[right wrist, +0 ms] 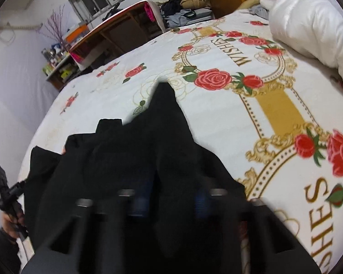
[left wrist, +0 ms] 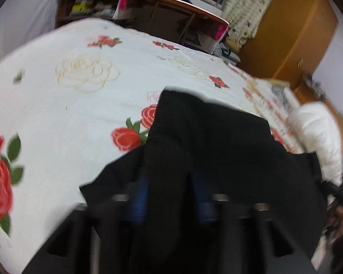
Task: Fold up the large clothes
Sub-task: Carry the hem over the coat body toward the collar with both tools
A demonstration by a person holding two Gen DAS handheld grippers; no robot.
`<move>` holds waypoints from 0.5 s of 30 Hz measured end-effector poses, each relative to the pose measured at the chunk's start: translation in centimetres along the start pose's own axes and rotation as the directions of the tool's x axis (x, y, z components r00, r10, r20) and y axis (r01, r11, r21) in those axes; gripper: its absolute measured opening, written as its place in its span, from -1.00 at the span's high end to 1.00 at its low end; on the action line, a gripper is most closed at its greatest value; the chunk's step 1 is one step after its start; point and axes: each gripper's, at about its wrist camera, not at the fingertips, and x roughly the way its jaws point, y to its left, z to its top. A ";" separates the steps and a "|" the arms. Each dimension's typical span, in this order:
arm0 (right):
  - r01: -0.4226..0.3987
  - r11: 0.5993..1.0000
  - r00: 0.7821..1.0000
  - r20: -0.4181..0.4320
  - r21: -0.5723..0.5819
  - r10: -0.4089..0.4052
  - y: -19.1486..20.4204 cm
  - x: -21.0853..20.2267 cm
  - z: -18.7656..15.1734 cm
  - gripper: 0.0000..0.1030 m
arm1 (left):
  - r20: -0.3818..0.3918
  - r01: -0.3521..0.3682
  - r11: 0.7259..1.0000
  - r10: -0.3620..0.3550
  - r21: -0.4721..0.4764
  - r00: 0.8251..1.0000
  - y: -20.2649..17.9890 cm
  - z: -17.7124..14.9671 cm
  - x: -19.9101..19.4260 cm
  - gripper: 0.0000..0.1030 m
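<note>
A large black garment [left wrist: 205, 137] hangs over the rose-print bedspread [left wrist: 80, 96]. My left gripper [left wrist: 169, 196] is shut on the garment's edge, with the cloth draped between its blue fingers [left wrist: 138, 203]. In the right wrist view the same black garment [right wrist: 162, 137] is gathered in folds over the bedspread [right wrist: 217, 118]. My right gripper [right wrist: 171, 198] is shut on it too, the cloth bunched between the blue fingers [right wrist: 140, 203]. Both grippers hold the garment lifted above the bed. The left gripper's handle [right wrist: 6, 187] shows at the far left of the right wrist view.
A white duvet [right wrist: 308, 22] is piled at the head of the bed. A wooden desk [left wrist: 171, 16] and cluttered shelves [left wrist: 84, 6] stand beyond the bed's far edge. An orange wardrobe [left wrist: 290, 29] stands by the wall.
</note>
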 end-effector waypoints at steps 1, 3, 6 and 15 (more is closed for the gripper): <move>0.004 1.000 1.000 0.005 -0.001 -0.004 0.0 0.0 0.1 0.62 | 0.020 -0.005 1.000 0.005 0.021 1.000 -0.4 0.2 -0.3 0.72; 0.018 1.000 0.999 0.034 -0.002 -0.018 0.0 -0.4 0.6 0.65 | 0.072 -0.044 0.999 0.042 0.024 0.997 -0.9 0.9 -1.1 0.75; 0.038 0.999 0.997 0.065 0.025 -0.040 -0.4 -0.4 1.9 0.66 | 0.122 -0.050 0.998 0.055 -0.040 0.991 0.0 2.1 -1.4 0.75; 0.152 0.988 0.988 -0.014 -0.011 -0.152 -0.2 6.3 2.2 0.66 | 0.073 -0.134 0.988 0.140 -0.077 0.987 1.6 0.9 4.1 0.69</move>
